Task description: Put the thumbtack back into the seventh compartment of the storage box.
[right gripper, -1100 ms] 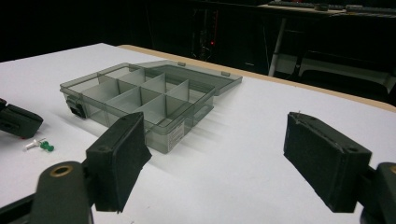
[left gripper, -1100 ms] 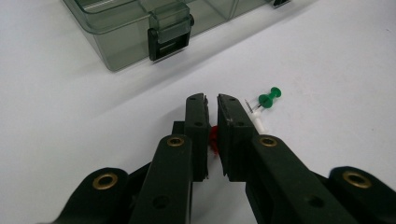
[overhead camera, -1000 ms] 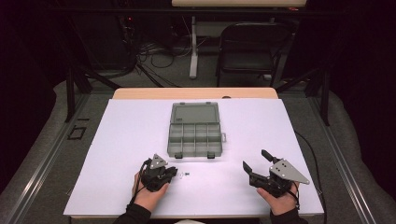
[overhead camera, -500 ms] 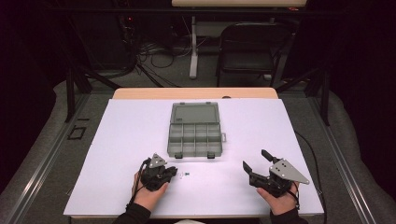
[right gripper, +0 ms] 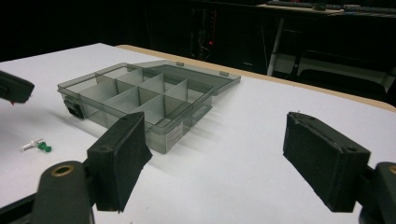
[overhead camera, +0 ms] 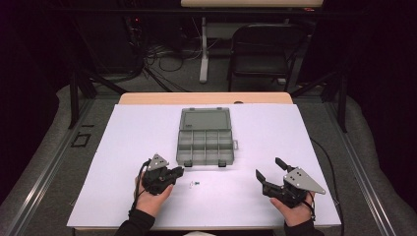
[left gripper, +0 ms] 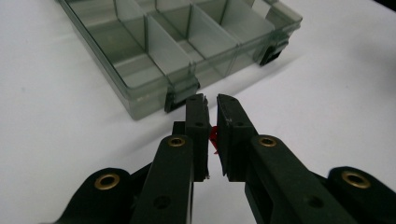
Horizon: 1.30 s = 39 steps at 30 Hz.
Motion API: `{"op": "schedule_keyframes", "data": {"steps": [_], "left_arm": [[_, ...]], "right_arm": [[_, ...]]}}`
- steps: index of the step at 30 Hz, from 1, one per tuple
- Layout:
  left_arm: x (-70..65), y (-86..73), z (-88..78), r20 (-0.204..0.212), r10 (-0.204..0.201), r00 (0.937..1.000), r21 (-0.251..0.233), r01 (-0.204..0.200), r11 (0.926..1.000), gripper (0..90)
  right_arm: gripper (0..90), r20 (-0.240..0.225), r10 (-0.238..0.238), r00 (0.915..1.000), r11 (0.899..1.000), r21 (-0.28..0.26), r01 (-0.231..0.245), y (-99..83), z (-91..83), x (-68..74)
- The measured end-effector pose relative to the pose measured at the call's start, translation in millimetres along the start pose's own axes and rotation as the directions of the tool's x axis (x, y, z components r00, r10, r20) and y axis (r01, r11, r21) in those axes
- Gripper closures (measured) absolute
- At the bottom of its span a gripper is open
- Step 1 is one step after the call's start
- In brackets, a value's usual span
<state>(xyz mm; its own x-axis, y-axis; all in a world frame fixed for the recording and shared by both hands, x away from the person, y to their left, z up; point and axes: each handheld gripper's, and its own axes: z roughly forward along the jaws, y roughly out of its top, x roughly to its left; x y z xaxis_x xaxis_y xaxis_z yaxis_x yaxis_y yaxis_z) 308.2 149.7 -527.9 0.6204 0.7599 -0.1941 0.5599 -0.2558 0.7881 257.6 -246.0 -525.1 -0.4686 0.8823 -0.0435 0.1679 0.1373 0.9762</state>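
Pins number three as far as can be counted: a red pin pinched between the closed left tongs, and two loose ones, a green pin and a white pin, lying together on the surface. From the high view the loose pair is a small speck between the two hands, too small to split apart. Of the red pin, just a sliver shows in the narrow gap between the pads; its tip and head are hidden.

One box lies open ahead of the hands, its lid flat behind it. Its tray has two rows of compartments, four per row in the high view, and two dark latches on the near wall. Whether anything lies inside is hard to make out through the smoky plastic. In the left gripper view the box is cut off at the top edge.

Left tongs hang just before the box's near left corner. Right tongs stand wide open with nothing between them, well apart from the box, low over the surface at the right. In the right gripper view the left tongs' tip is cut off at the left edge.
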Motion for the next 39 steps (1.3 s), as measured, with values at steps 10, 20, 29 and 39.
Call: {"op": "schedule_keyframes", "data": {"steps": [10,20,29,39], "left_arm": [[-1.9,25.5,-10.2,0.010,0.018,0.9998,-0.066,-0.017,0.9976,83.9],[-4.8,50.1,-11.3,0.014,0.043,0.9990,-0.090,-0.041,0.9951,83.9],[-11.0,65.9,3.6,0.029,0.065,0.9975,-0.079,-0.062,0.9949,83.9],[-15.2,78.2,28.9,0.048,0.064,0.9968,-0.062,-0.061,0.9962,83.9]], "right_arm": [[21.0,0.002,0.009,1.0000,1.000,-0.002,-0.009,-0.2,-0.4,-0.1],[21.0,0.002,0.008,1.0000,1.000,-0.003,-0.008,-0.1,-0.4,-0.3],[21.0,0.003,0.004,1.0000,1.000,-0.005,-0.004,0.0,-0.7,-0.9],[21.0,0.002,0.007,1.0000,1.000,-0.003,-0.007,0.0,-0.8,-1.1]]}}
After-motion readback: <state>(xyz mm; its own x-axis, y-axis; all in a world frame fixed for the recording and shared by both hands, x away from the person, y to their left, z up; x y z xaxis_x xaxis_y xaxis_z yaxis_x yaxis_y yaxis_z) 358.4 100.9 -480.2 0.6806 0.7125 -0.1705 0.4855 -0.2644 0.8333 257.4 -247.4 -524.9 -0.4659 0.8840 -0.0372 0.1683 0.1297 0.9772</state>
